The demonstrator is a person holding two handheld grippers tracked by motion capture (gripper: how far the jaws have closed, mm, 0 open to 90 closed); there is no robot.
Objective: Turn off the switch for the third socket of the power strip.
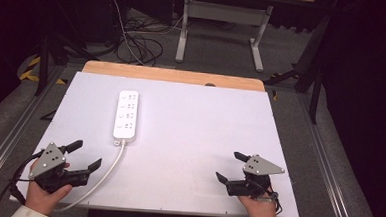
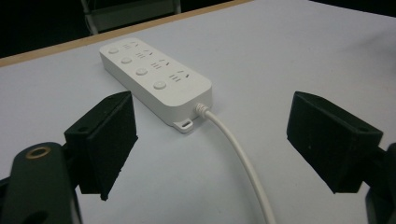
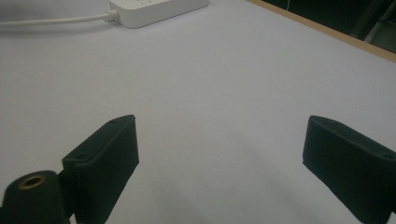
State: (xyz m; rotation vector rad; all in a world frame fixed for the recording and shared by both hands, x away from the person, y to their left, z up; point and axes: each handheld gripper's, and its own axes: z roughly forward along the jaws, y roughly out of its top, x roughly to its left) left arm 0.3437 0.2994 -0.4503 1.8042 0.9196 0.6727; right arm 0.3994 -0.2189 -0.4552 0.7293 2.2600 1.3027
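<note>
We hold the left gripper (image 1: 86, 155) at the near left corner of the table (image 1: 205, 119), jaws spread wide and released, nothing between them. In the left gripper view the same gripper (image 2: 212, 140) points at the white power strip (image 2: 154, 81), and the strip's white cord (image 2: 238, 154) runs on the table surface between the two jaws without touching either.

The power strip (image 1: 126, 114) lies flat on the left half of the table, lengthwise from near to far, well apart from both grippers. Its cord (image 1: 108, 171) leaves the near end and curves toward the near left edge, passing just beside the left gripper.

We hold the right gripper (image 1: 231, 166) at the near right of the table, jaws likewise released and empty. In the right gripper view this gripper (image 3: 219, 156) faces bare table, with the strip (image 3: 156, 8) at the far left.
</note>
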